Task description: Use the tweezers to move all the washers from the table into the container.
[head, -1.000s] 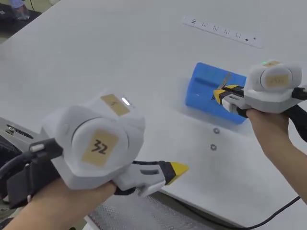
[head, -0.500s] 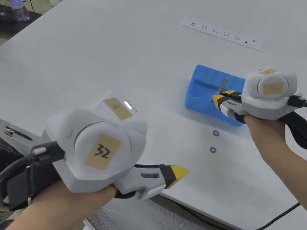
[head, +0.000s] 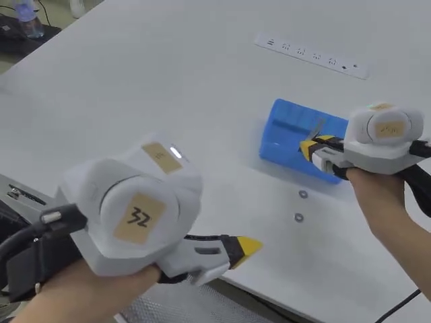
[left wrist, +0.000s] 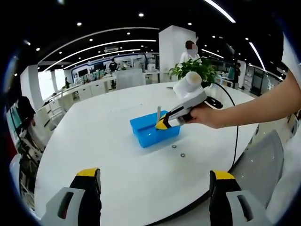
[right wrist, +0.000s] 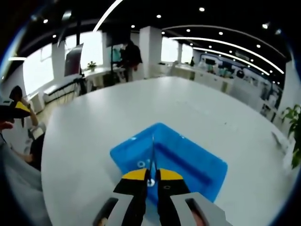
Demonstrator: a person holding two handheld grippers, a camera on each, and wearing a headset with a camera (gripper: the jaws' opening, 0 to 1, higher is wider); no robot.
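Pinching: the right gripper (head: 306, 145) has its yellow-tipped jaws pressed almost together on the tweezers (right wrist: 153, 150), whose thin metal shaft sticks out forward between them.
Tweezers' tip: over the open blue container (head: 286, 128); whether it touches the container's floor cannot be told.
Left gripper (left wrist: 154, 175): jaws spread wide, holding nothing and touching nothing; it sits at the lower centre of the head view, over the near edge of the table (head: 135, 81).
Container: centre right of the head view, standing on the table, directly under the right gripper's jaws.
Inside the container: a small ring (right wrist: 141, 164), seemingly a washer, lies on the blue floor just left of the tweezers' shaft in the right gripper view.
First washer (head: 303, 194): flat on the table, near the container's lower edge in the head view.
Second washer (head: 298, 217): flat on the table, just below the first, apart from it.
Power strip (head: 310, 52): upper right of the head view, well apart from the container.
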